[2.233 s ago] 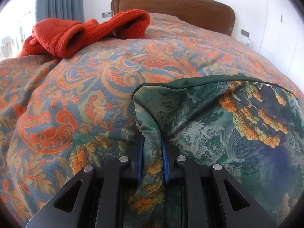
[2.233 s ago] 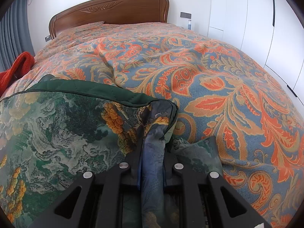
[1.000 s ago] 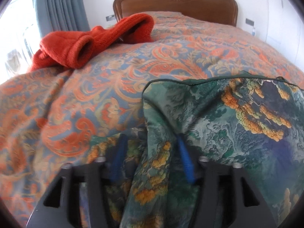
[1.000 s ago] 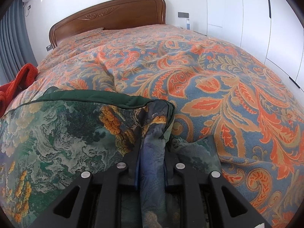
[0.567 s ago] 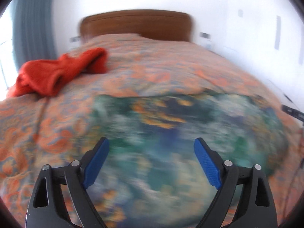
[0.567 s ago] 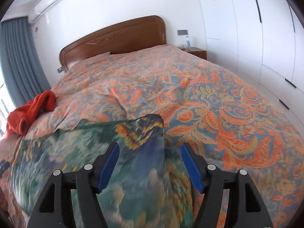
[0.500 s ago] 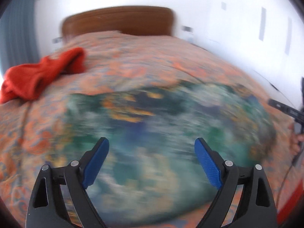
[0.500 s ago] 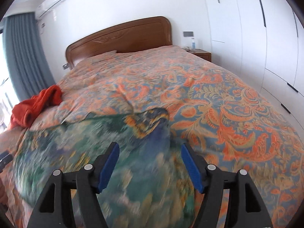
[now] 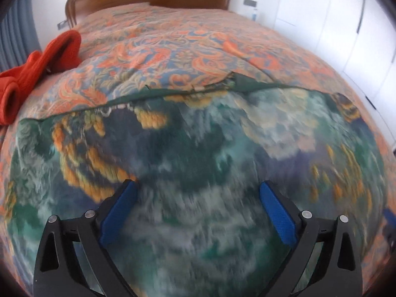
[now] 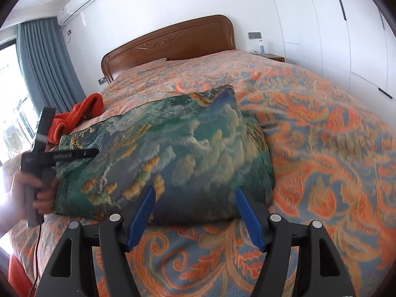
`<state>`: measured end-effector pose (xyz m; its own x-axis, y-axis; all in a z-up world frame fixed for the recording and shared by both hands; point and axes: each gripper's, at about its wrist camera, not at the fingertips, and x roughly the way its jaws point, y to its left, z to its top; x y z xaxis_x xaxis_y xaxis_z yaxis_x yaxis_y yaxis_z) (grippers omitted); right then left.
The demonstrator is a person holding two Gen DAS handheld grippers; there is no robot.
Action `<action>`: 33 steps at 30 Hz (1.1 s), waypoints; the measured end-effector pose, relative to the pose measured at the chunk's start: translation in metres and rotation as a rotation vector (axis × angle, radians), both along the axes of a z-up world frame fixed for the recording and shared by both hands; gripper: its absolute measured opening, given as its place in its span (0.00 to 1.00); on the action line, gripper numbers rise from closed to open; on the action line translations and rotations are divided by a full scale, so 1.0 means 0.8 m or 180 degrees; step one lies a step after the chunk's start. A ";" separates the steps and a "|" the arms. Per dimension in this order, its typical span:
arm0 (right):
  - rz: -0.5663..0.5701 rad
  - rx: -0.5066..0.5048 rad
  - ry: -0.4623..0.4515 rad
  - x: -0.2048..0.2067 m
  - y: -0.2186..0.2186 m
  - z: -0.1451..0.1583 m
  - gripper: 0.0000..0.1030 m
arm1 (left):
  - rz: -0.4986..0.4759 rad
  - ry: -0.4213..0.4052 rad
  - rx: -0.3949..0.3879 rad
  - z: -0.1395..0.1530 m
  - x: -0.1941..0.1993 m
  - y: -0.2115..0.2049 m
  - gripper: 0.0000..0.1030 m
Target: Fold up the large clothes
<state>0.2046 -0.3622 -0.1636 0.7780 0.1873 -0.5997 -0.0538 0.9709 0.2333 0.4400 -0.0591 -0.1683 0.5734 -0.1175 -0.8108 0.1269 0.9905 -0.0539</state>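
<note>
A folded garment (image 9: 198, 148) printed in green, blue and orange lies flat on the patterned bedspread (image 9: 160, 44). It also shows in the right wrist view (image 10: 178, 153) as a neat rectangle. My left gripper (image 9: 198, 188) is open and empty just above its near part. My right gripper (image 10: 195, 195) is open and empty, pulled back beyond the garment's near edge. The left gripper's body, held in a hand, shows at the left of the right wrist view (image 10: 39, 153).
A red knitted garment (image 9: 37, 64) lies bunched at the bed's left side, also seen in the right wrist view (image 10: 79, 116). A wooden headboard (image 10: 173, 44) stands at the far end. White wardrobe doors (image 10: 346, 37) line the right wall; grey curtains (image 10: 47, 66) hang left.
Both grippers let go of the garment's corners and opened. They drew back and up, and the left one swung right over the cloth. The garment now lies flat.
</note>
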 end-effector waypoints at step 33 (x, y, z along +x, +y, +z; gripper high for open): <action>-0.0105 0.0213 0.0084 0.004 -0.027 -0.078 0.73 | -0.0234 -0.0372 0.0245 -0.006 -0.162 -0.040 0.96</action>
<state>0.2075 -0.3838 -0.2258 0.7684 0.2023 -0.6072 -0.0151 0.9542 0.2987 0.3106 -0.0911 -0.1729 0.6565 -0.1026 -0.7473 0.2001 0.9789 0.0414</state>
